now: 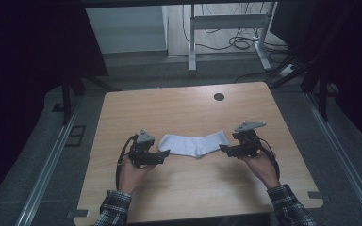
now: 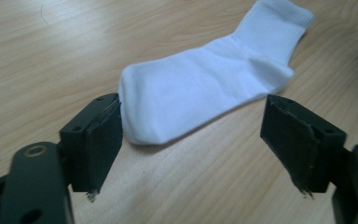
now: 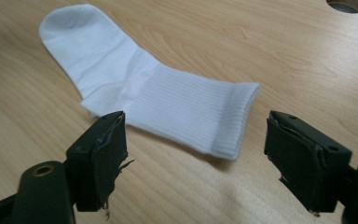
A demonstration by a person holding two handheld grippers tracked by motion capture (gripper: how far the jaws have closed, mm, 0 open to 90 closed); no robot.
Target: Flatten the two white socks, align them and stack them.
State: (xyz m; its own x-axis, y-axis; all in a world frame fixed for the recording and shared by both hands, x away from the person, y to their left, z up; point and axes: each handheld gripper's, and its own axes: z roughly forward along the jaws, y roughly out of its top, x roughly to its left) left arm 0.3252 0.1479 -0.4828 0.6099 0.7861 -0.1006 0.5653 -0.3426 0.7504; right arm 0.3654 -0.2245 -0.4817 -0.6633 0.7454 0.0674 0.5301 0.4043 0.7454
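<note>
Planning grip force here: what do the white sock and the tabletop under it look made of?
The white ribbed sock looks like soft matte knit fabric, probably cotton; ribbing shows on the cuff. The light wood-grain tabletop looks like smooth laminate or veneer, printed grain, slight sheen.

No readable text, label, brand, number or sign anywhere.

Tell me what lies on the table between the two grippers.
A white sock lies flat between the left gripper and right gripper, clearest in the high view.
</note>
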